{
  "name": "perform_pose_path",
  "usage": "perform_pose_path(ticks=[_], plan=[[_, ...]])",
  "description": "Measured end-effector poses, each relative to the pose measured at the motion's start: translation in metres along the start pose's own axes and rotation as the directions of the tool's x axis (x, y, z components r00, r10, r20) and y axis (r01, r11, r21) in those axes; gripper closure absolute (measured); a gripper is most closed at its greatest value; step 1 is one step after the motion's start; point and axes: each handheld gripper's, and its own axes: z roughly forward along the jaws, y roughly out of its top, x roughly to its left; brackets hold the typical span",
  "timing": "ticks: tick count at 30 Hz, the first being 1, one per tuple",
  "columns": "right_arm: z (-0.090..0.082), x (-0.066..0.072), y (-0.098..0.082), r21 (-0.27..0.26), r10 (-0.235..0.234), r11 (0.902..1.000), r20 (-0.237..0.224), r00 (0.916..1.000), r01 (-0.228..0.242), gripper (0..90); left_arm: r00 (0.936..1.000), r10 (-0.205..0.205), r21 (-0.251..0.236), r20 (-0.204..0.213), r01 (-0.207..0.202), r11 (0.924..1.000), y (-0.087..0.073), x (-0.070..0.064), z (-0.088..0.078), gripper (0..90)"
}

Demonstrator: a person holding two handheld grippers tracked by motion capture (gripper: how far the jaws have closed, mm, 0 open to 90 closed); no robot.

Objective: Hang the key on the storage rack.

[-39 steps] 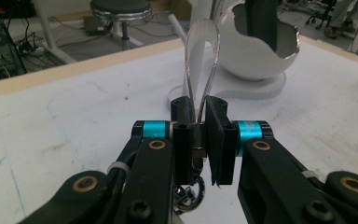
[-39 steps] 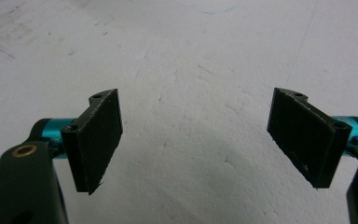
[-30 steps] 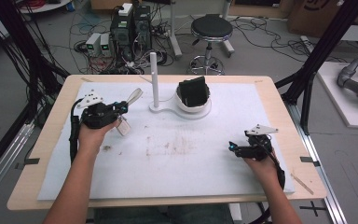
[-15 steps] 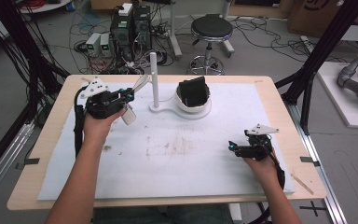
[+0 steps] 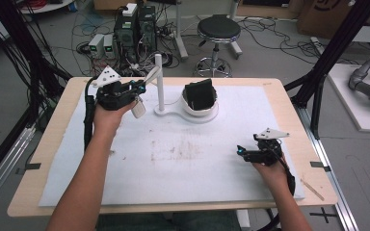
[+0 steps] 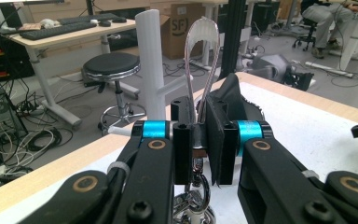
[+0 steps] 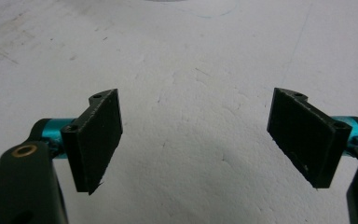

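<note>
I'm holding the left gripper (image 5: 142,89) clamped on the keychain strap (image 6: 202,56) near the mat's (image 5: 183,183) far-left corner, loop pointing toward the white post (image 5: 159,82) just beside it, while the right gripper (image 5: 243,153) is resting with jaws apart near the right edge.

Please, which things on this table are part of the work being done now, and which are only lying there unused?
Part of the work:
- left gripper, shut on the pale strap loop with metal ring
- white upright post with side peg, close to the loop

Lying about:
- white round base holding a black block
- right gripper, open, resting on the white table cover
</note>
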Motion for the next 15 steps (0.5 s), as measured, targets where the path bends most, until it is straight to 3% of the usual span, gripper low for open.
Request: perform_pose_path(ticks=[15], plan=[[0.0,-0.002,-0.002,0.0,0.011,0.9999,-0.003,0.9999,-0.011,18.2,0.9995,0.026,0.044,-0.018,-0.025,0.9987,0.004,-0.002,0.02,81.2]])
